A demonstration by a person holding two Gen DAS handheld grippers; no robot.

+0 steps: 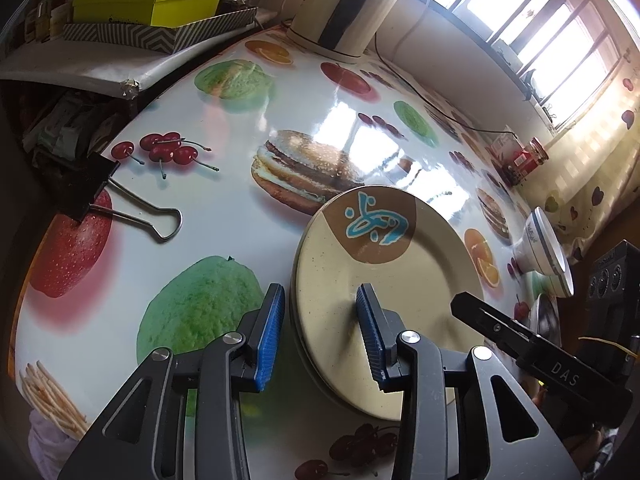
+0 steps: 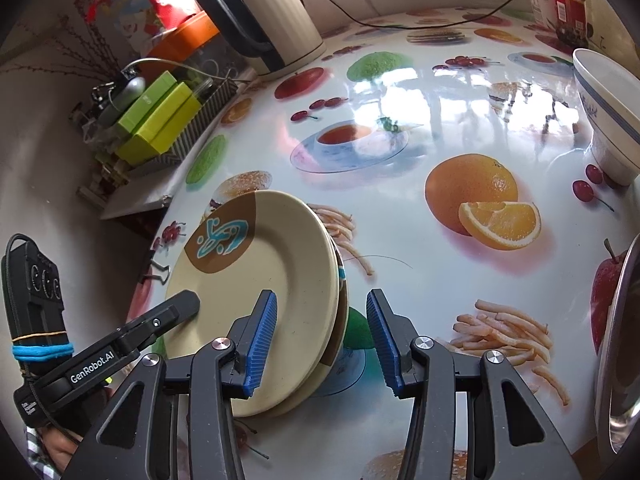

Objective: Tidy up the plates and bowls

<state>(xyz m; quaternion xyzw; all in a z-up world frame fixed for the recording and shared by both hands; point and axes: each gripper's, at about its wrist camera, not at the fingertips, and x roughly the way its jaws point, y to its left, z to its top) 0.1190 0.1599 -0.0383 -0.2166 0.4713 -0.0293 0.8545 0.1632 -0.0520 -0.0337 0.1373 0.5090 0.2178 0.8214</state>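
A stack of cream plates (image 1: 400, 280) with a brown patch and a blue mark lies on the fruit-print table (image 1: 200, 208). My left gripper (image 1: 320, 332) is open and straddles the stack's left rim, one blue pad outside it and one over the top plate, with neither pressing. In the right wrist view the plates (image 2: 280, 260) sit slightly offset. My right gripper (image 2: 322, 344) is open across their right rim in the same way. The other gripper's black finger (image 2: 176, 310) rests over the plate's near left edge. A white bowl with a blue rim (image 2: 608, 120) stands to the right.
A cream and black kettle (image 2: 272, 28) stands at the back with its cable trailing right. A metal dish (image 2: 620, 340) sits at the right edge. A binder clip (image 1: 92, 188) grips the table's left edge. Green boxes (image 1: 152, 0) and a red jar (image 1: 528, 158) stand farther off.
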